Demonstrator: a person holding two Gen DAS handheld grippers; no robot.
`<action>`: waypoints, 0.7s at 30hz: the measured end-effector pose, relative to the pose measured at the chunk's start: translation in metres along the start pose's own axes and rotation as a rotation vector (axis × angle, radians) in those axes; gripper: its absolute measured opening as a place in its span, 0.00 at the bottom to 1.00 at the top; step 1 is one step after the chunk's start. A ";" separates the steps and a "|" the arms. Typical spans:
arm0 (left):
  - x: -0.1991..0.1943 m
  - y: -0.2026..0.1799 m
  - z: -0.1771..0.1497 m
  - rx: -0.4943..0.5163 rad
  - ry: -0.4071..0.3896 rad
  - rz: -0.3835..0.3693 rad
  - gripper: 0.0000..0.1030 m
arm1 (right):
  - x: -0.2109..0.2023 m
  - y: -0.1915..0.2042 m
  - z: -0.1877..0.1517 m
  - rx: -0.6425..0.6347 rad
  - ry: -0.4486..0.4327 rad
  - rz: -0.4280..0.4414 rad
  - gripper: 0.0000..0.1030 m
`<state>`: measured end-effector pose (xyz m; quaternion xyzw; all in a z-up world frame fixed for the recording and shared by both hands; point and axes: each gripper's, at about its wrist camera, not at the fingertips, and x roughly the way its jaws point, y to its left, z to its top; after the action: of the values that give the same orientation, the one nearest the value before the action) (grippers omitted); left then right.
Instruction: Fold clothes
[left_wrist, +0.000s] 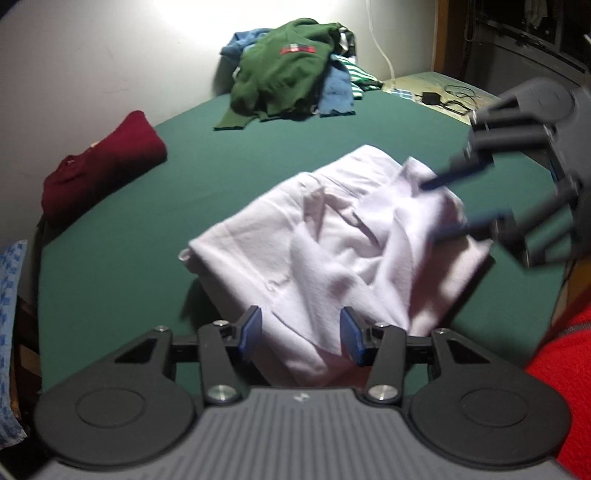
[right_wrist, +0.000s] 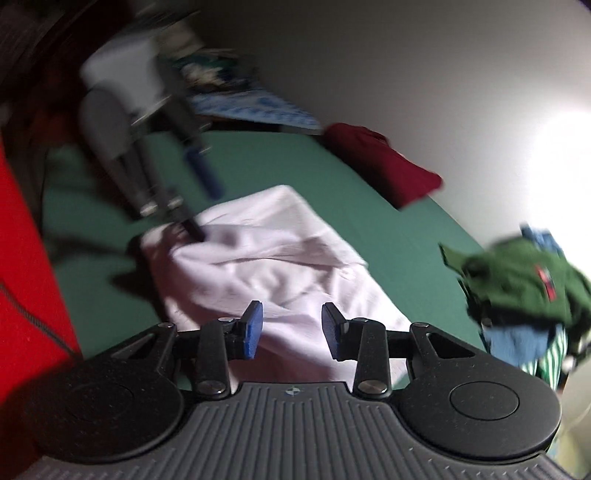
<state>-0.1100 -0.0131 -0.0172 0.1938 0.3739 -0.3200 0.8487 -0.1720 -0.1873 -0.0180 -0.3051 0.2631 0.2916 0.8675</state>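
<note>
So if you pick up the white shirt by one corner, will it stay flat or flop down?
Probably flop. The white shirt already lies in soft wrinkles and folds on the green table, so it looks limp, not stiff. It seems thin and light, so the fold would likely come undone.

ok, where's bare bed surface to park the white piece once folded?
Bare green sheet lies between the folded maroon garment and the white garment, and between the white garment and the unfolded pile. Crowded: the far corner under that pile, and the cables beside it.
</note>
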 end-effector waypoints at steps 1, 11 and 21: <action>0.000 0.004 0.002 -0.024 -0.005 0.012 0.49 | 0.004 0.005 0.002 -0.033 -0.003 0.035 0.36; -0.017 0.017 -0.006 -0.118 -0.023 0.060 0.61 | 0.034 0.002 0.017 -0.052 -0.013 0.236 0.24; -0.015 -0.022 -0.005 0.129 -0.042 0.108 0.67 | 0.059 -0.079 0.012 0.637 -0.009 0.248 0.06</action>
<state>-0.1352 -0.0204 -0.0110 0.2613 0.3236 -0.3014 0.8580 -0.0754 -0.2097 -0.0177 0.0169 0.3721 0.2996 0.8783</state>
